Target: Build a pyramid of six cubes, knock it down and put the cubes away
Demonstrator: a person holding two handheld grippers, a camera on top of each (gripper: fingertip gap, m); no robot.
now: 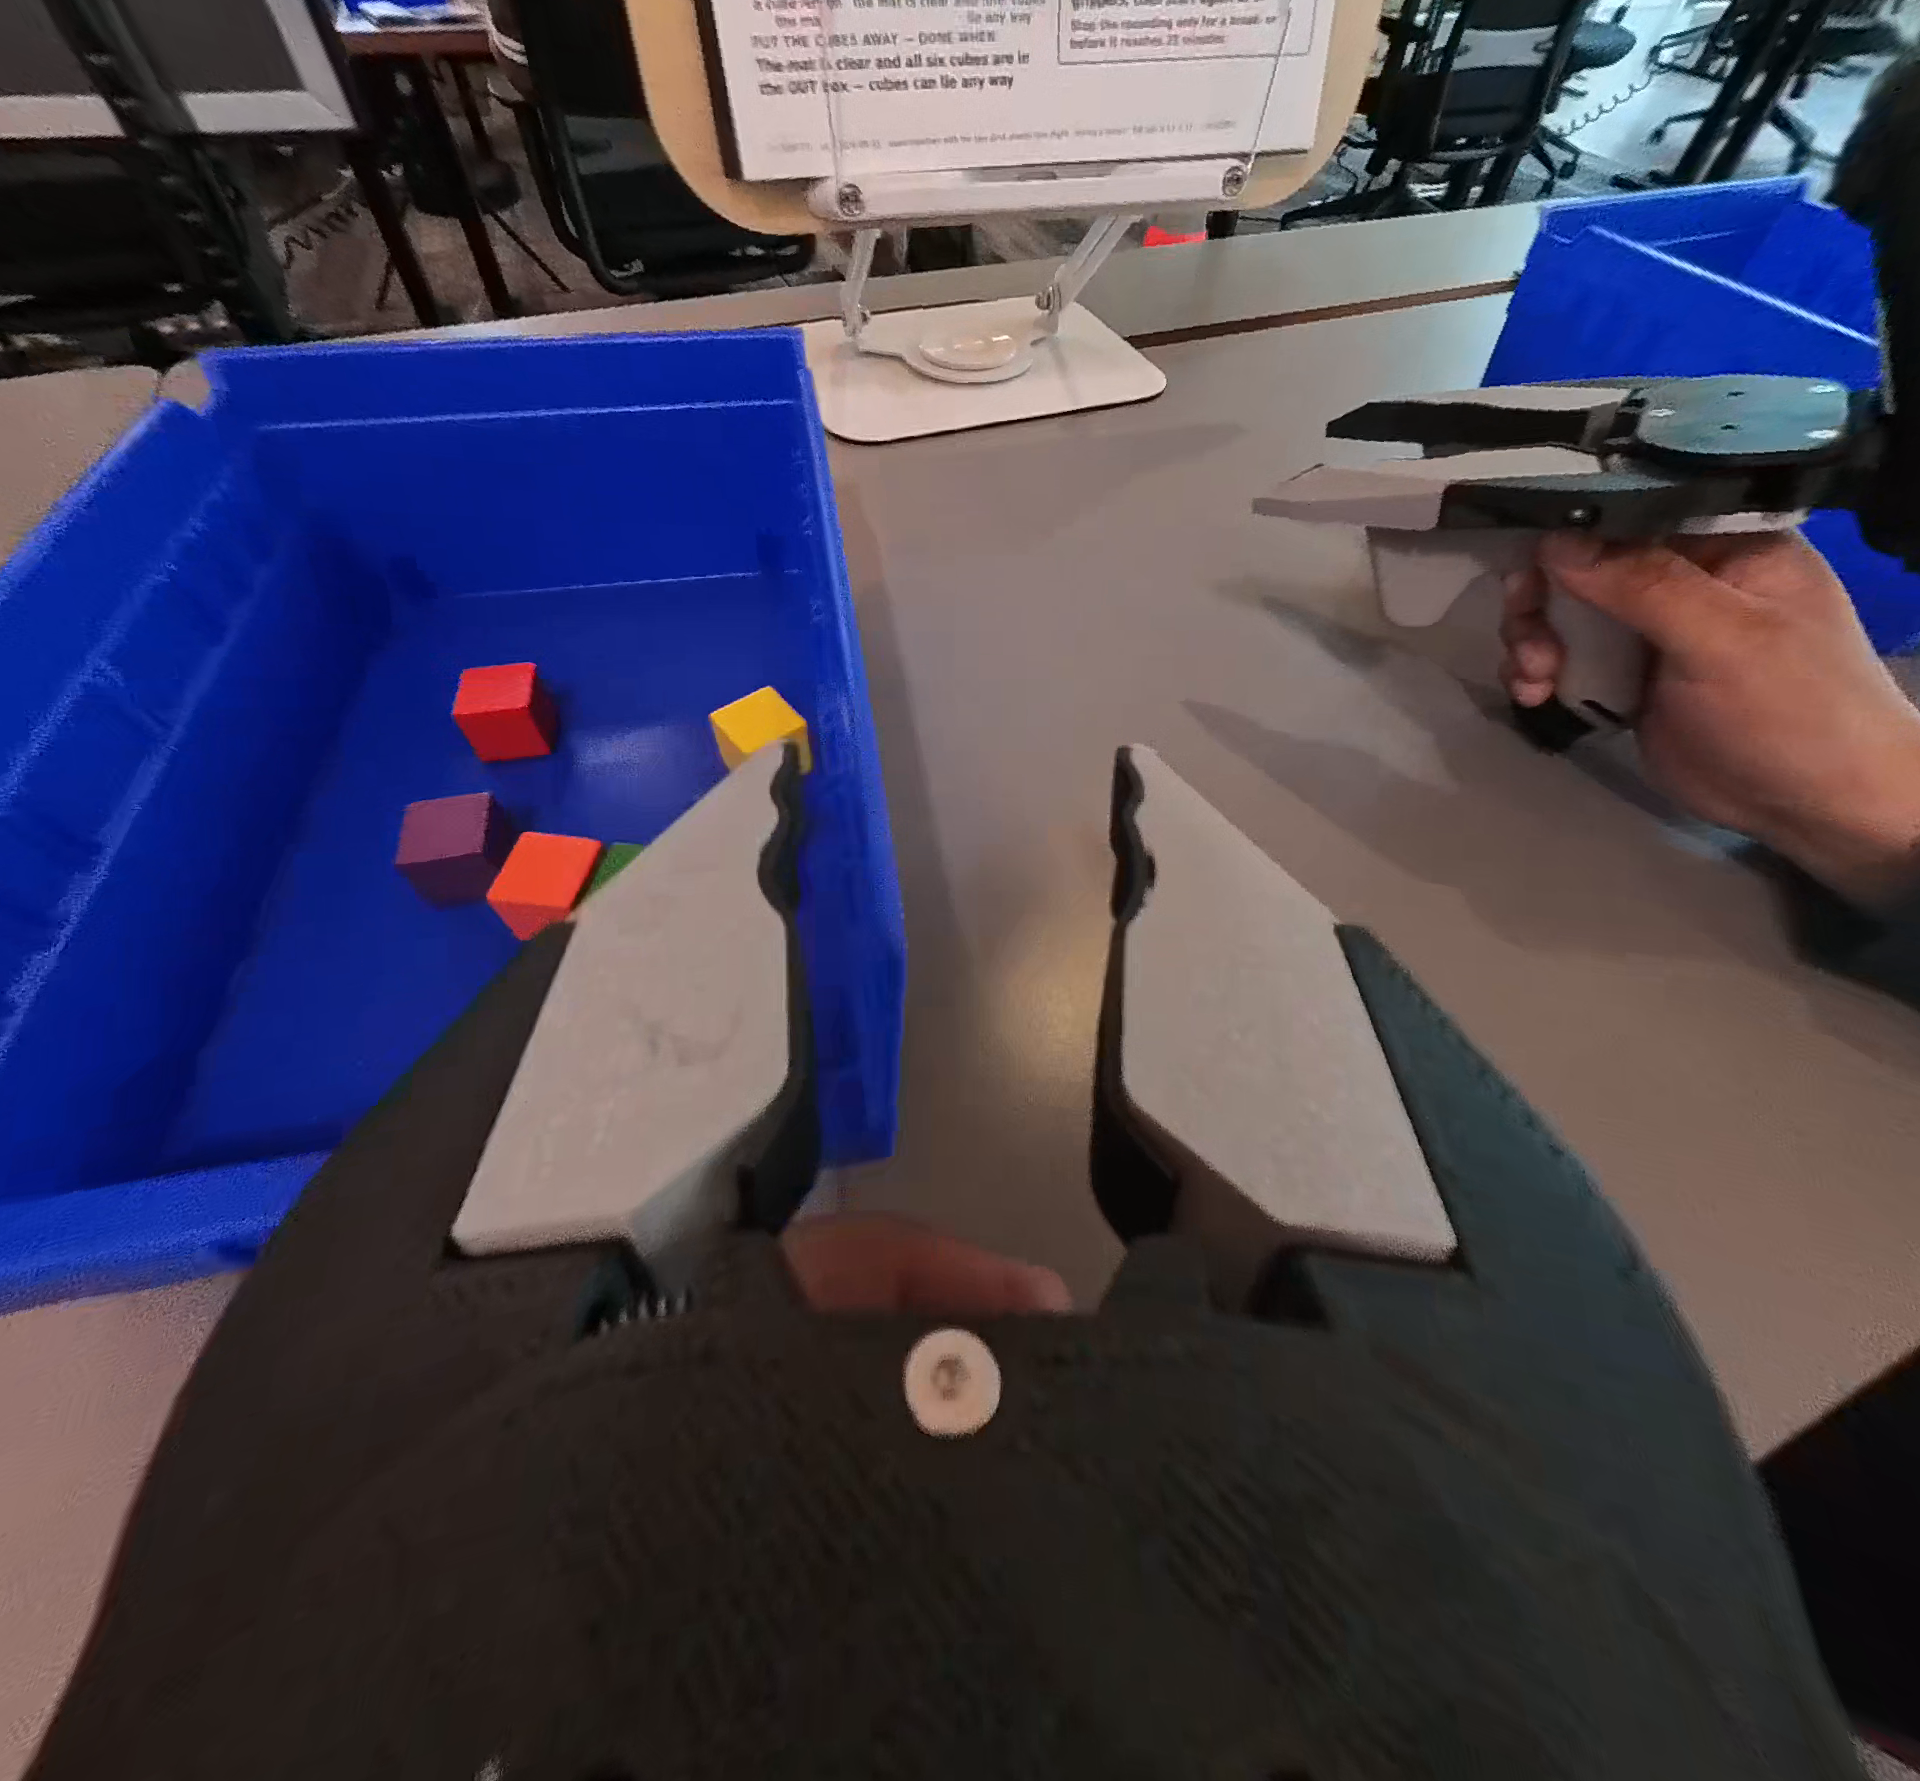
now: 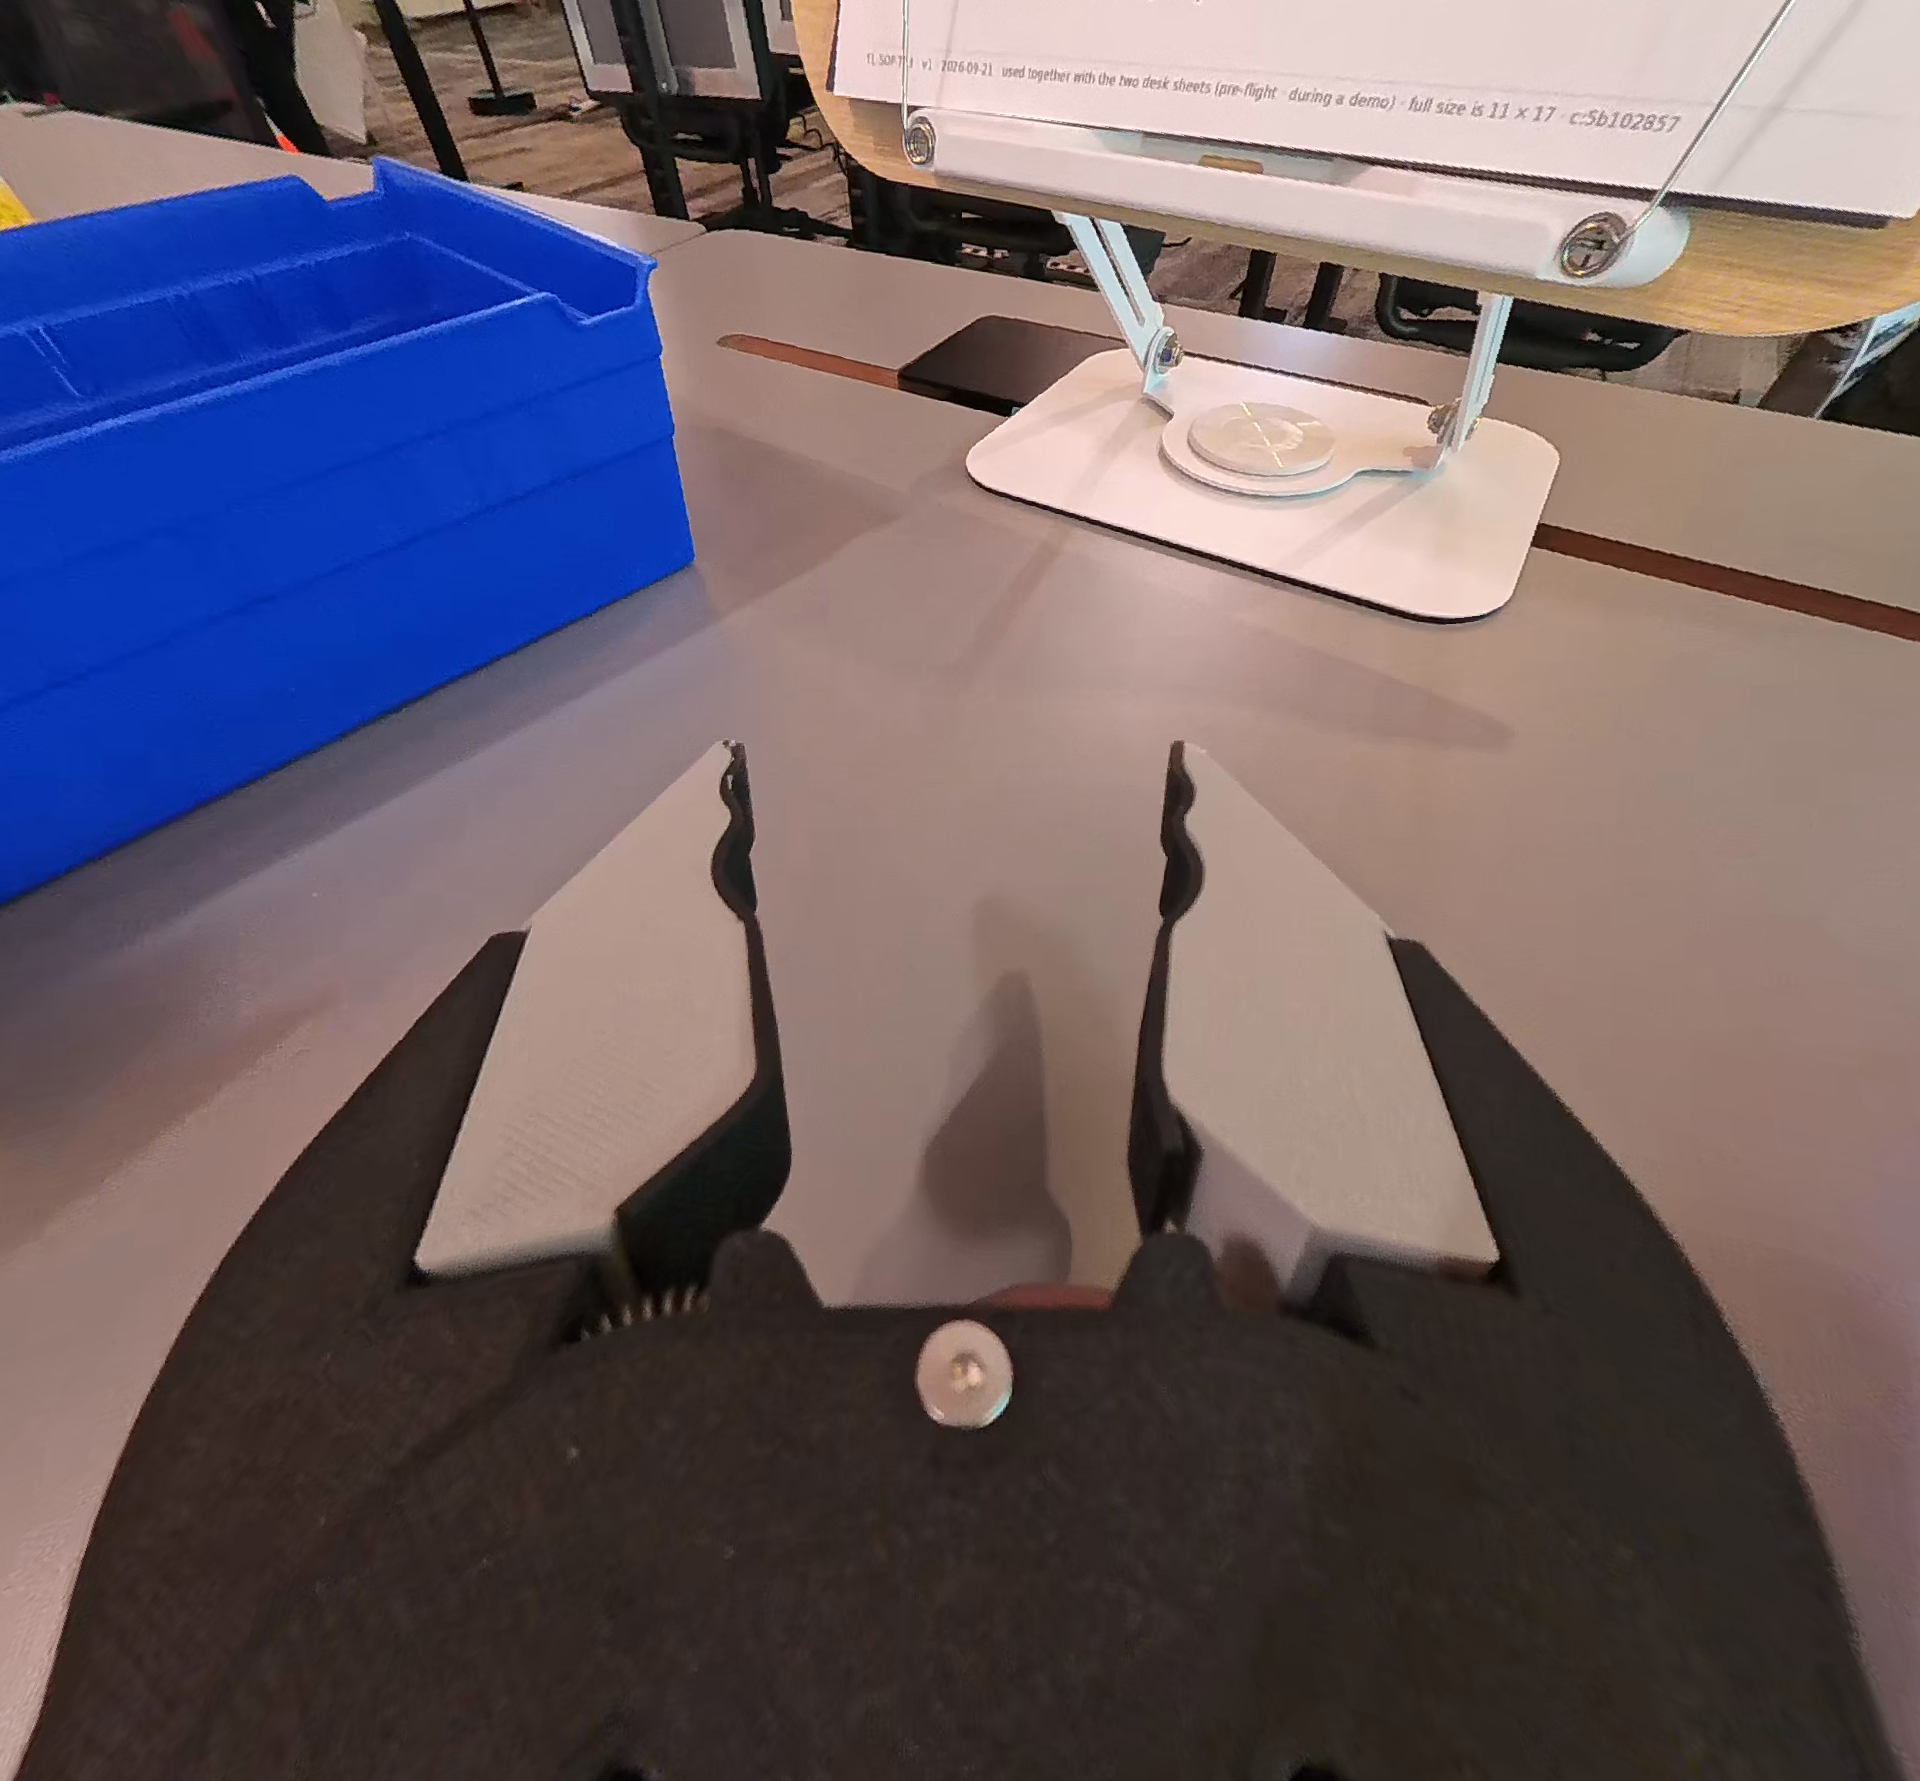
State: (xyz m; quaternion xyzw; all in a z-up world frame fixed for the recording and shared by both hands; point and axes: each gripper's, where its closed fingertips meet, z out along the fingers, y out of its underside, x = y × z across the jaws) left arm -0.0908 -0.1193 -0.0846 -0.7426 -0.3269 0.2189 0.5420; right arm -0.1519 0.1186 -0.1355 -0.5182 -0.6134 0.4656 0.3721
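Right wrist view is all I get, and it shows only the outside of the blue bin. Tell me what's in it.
Observer: Five cubes show in the blue bin: red cube, yellow cube, purple cube, orange cube, and a sliver of green cube.
Operator: Find the sixth.
Observer: Not visible; the left gripper hides part of the bin floor.
Operator: Report that gripper.
Observer: Open, holding nothing.
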